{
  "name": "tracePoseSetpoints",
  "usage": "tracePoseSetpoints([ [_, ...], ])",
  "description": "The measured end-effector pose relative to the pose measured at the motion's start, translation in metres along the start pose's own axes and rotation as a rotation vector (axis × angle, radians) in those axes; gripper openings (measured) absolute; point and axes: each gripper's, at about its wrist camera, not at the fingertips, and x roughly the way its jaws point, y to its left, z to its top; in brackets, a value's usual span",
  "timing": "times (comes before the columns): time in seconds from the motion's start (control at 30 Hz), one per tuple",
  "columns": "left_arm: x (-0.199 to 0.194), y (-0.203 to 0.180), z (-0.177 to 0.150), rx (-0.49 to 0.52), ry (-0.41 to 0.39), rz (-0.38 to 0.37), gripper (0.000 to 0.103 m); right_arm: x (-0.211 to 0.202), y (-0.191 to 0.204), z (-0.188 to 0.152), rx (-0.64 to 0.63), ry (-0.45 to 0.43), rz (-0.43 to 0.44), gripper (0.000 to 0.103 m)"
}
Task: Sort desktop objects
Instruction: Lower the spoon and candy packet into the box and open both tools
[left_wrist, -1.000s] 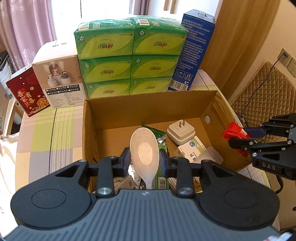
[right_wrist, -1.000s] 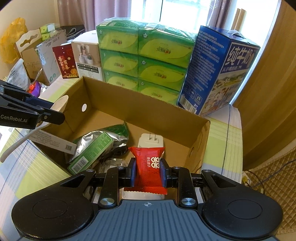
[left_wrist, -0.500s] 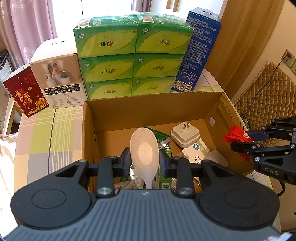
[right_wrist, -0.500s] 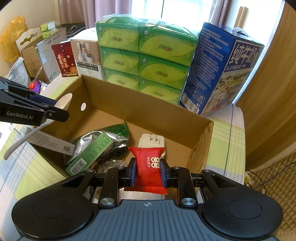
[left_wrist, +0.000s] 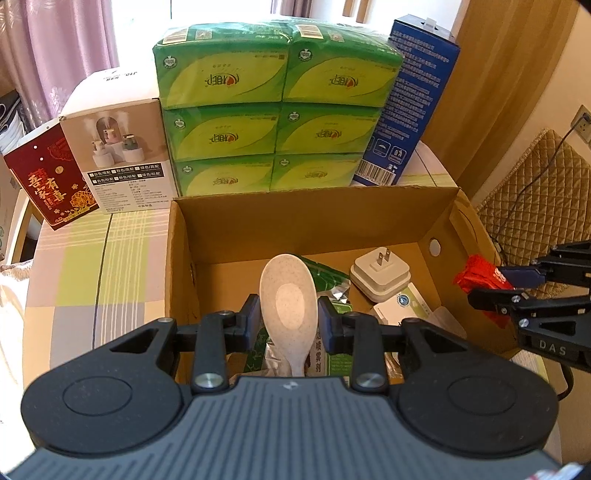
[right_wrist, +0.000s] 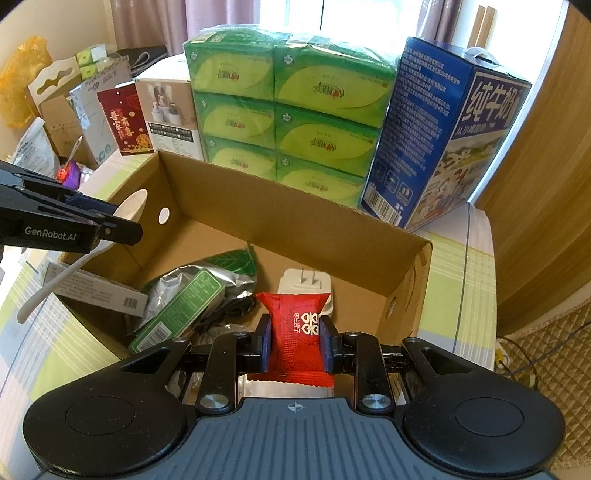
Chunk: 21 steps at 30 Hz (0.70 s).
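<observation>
The spoon (left_wrist: 288, 306) is clamped at its bowl by the left hand-held gripper (left_wrist: 287, 319), above the box (left_wrist: 306, 221) at 6 o'clock. It is judged light, rigid, slippery. The packet (right_wrist: 295, 332), soft and crushable, is pinched mid-body by the right hand-held gripper (right_wrist: 295, 341).

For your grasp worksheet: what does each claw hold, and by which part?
Left claw: the white spoon, by the sides of its bowl. Right claw: the red packet, by its two side edges.
</observation>
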Motion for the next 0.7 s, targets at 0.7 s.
tracePoseSetpoints([
  [0.7, 0.001, 0.016, -0.001, -0.042, -0.034, 0.040, 0.039, 0.014, 0.010, 0.000, 0.007, 0.005, 0.023, 0.023],
])
